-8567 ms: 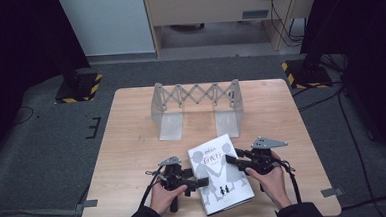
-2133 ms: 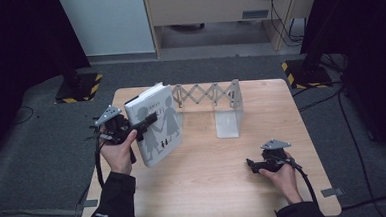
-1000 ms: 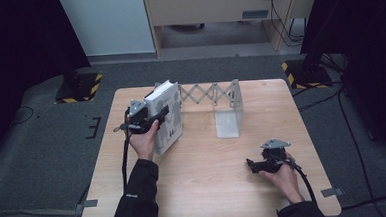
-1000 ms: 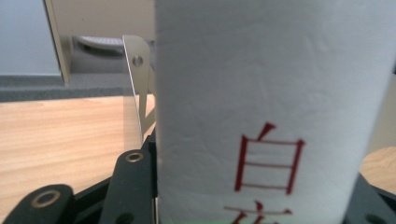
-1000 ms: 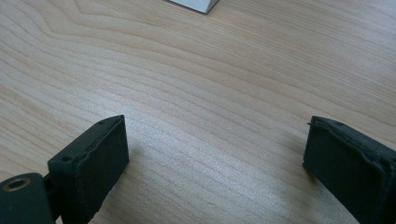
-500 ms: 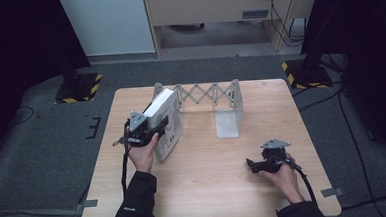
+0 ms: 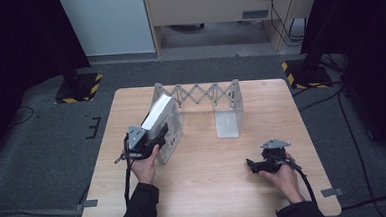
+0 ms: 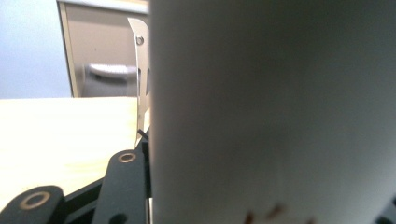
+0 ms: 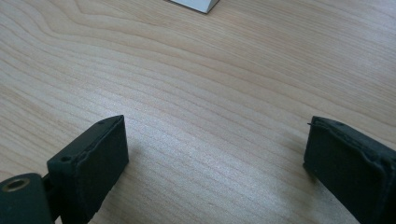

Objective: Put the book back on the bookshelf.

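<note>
A book point(image 7: 163, 126) with a pale cover stands nearly upright on a light wooden table point(image 7: 210, 187), toward the table's left side. It leans a little to the left, so its white page edges face up and left. Dark printed marks show faintly on the cover that faces the person; they are too small to read. The book's far edge sits just beside the left end plate of a grey metal book rack point(image 7: 200, 100), whose criss-cross, accordion-style bars stretch across the back of the table to a second plate on the right.

The left gripper point(image 7: 152, 139), held in the person's left hand point(image 7: 145, 163), is clamped on the near edge of the book. In the left gripper view the blurred grey cover point(image 8: 275, 116) sits very close to the lens, with one black jaw pressed against its left side and the rack's metal plate point(image 8: 141, 74) just behind.

The right gripper point(image 7: 256, 164) rests low on the table near the front right, well apart from the book, in the person's right hand point(image 7: 284, 176). In the right gripper view its two black jaws stand wide apart over bare wood.
</note>
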The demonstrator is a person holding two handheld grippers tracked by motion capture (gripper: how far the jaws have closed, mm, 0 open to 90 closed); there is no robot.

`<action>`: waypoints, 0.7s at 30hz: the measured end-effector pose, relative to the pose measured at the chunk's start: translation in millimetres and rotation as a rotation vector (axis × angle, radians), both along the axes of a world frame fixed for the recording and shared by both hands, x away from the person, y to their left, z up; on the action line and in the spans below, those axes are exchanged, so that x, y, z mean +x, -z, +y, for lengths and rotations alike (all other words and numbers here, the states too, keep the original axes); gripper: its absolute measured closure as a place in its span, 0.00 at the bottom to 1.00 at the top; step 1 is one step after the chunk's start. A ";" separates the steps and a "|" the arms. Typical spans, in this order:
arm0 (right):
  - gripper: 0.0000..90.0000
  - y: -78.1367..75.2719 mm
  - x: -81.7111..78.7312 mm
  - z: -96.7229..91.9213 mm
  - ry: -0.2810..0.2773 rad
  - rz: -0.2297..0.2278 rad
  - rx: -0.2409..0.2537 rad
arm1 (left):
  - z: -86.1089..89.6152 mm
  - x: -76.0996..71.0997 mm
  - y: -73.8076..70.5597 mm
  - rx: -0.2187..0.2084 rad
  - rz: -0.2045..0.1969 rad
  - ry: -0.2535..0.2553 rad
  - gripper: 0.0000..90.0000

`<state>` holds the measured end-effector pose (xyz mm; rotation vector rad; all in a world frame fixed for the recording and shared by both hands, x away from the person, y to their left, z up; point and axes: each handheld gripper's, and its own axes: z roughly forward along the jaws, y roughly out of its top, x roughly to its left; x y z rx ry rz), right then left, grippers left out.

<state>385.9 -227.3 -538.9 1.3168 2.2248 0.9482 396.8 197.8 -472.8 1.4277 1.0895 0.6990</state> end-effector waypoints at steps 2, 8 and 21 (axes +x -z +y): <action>0.07 0.0 0.0 0.0 0.000 0.000 0.000 | -0.6 -0.7 4.5 -0.014 -0.028 -0.014 0.53; 0.07 0.0 0.1 0.0 0.001 0.001 0.001 | -6.1 1.4 3.7 0.004 -0.036 -0.079 0.56; 0.07 0.0 0.4 0.0 -0.004 0.003 -0.002 | -9.5 -0.1 1.1 0.052 -0.035 -0.067 0.57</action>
